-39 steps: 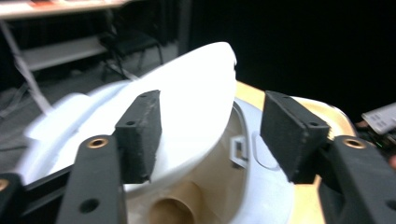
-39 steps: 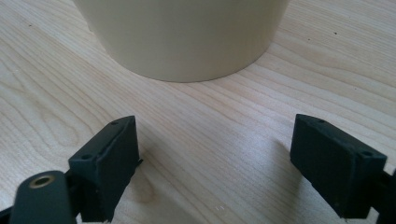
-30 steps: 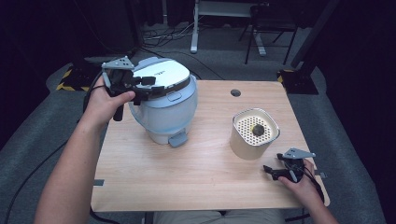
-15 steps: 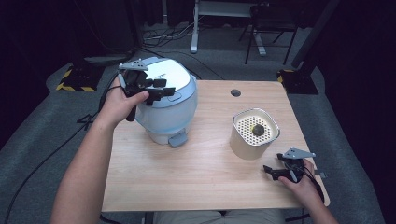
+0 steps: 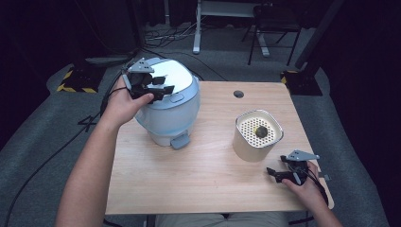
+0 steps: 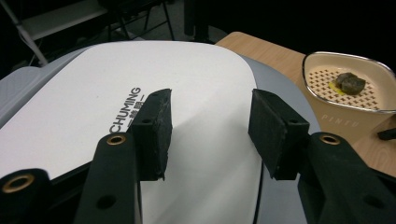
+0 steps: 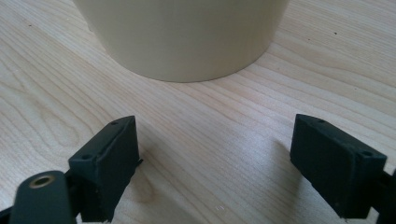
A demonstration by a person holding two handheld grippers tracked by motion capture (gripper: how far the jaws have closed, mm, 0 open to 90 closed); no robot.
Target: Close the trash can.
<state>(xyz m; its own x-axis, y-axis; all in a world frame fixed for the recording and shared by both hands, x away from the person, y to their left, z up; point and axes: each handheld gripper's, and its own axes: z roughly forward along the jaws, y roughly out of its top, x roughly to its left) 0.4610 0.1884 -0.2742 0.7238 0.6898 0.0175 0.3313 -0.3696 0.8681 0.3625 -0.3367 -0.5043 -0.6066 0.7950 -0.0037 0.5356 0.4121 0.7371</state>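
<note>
The rounded pale-blue appliance with a flat white lid (image 5: 168,101) stands near the far left corner of the light wooden table (image 5: 203,175); it looks bulky, rigid, fairly heavy and smooth enough to slip, so the lid's edge or the small front latch seems the surest place to grip. The left gripper (image 5: 158,87) hovers over the lid with its 2 jaws spread and nothing between them, forearm reaching in from the near left. The right gripper (image 5: 276,174) rests low by the near right corner, jaws likewise released, facing the cream perforated-top container (image 5: 257,137).
</note>
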